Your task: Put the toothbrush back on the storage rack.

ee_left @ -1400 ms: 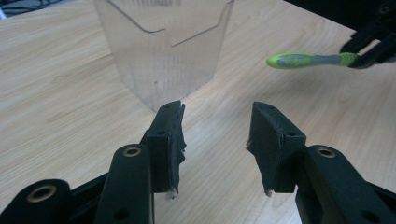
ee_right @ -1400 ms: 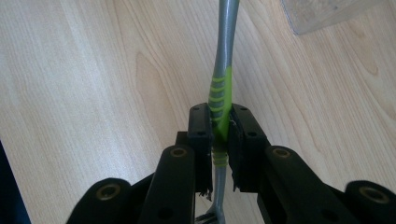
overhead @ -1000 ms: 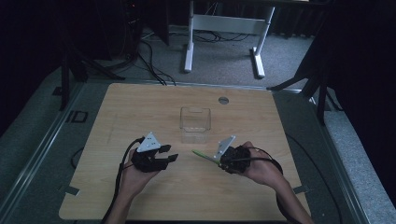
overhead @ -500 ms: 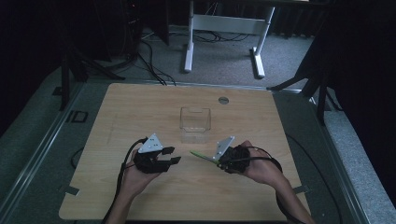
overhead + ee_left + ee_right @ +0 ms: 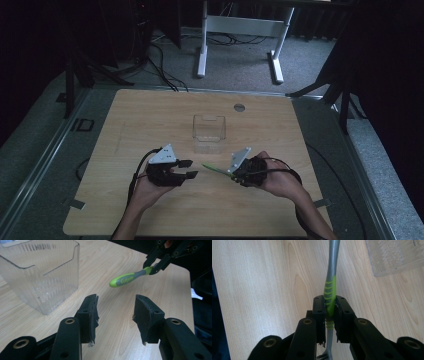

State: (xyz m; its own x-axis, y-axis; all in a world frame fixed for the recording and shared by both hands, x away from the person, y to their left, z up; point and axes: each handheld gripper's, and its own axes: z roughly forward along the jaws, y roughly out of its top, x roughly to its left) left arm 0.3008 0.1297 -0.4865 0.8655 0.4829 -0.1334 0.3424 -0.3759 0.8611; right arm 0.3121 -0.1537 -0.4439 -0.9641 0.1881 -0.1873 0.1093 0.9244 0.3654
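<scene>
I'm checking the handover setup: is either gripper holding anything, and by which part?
The right gripper clamps the toothbrush at the ribbed green section of its neck, near the bristle head. The left gripper holds nothing; its jaws are open.

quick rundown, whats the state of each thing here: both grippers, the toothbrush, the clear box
left gripper: open, nothing between its jaws
right gripper: shut on the toothbrush
toothbrush: held off the table, handle end pointing toward the left gripper
clear container: upright on the table, empty, untouched
</scene>
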